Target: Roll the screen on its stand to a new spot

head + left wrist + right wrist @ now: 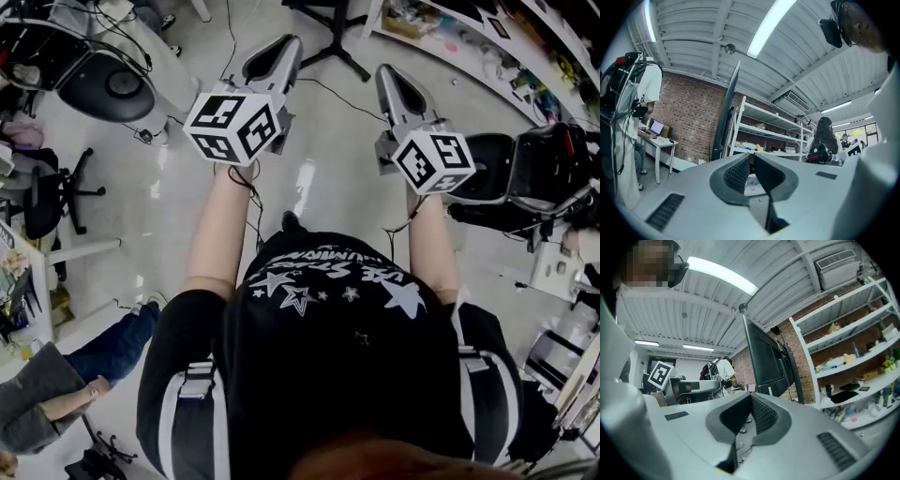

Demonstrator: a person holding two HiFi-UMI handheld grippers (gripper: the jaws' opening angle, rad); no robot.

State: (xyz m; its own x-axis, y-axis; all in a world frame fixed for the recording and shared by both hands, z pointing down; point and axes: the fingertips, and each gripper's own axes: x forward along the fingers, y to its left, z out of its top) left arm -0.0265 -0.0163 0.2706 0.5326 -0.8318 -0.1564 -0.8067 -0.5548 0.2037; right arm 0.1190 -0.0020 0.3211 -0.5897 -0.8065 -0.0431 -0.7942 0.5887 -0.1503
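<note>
Left gripper: jaws pressed together, nothing between. Right gripper: same, empty. Screen upright on stand, ahead of both tips, between their lines, not yet touched. Likely best: spread jaws, take screen edges both sides, push slow and level so stand rolls, not tips.

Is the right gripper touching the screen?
Apart. The right gripper view shows the screen standing farther off in the room, well beyond the tips of the shut, empty right gripper.
</note>
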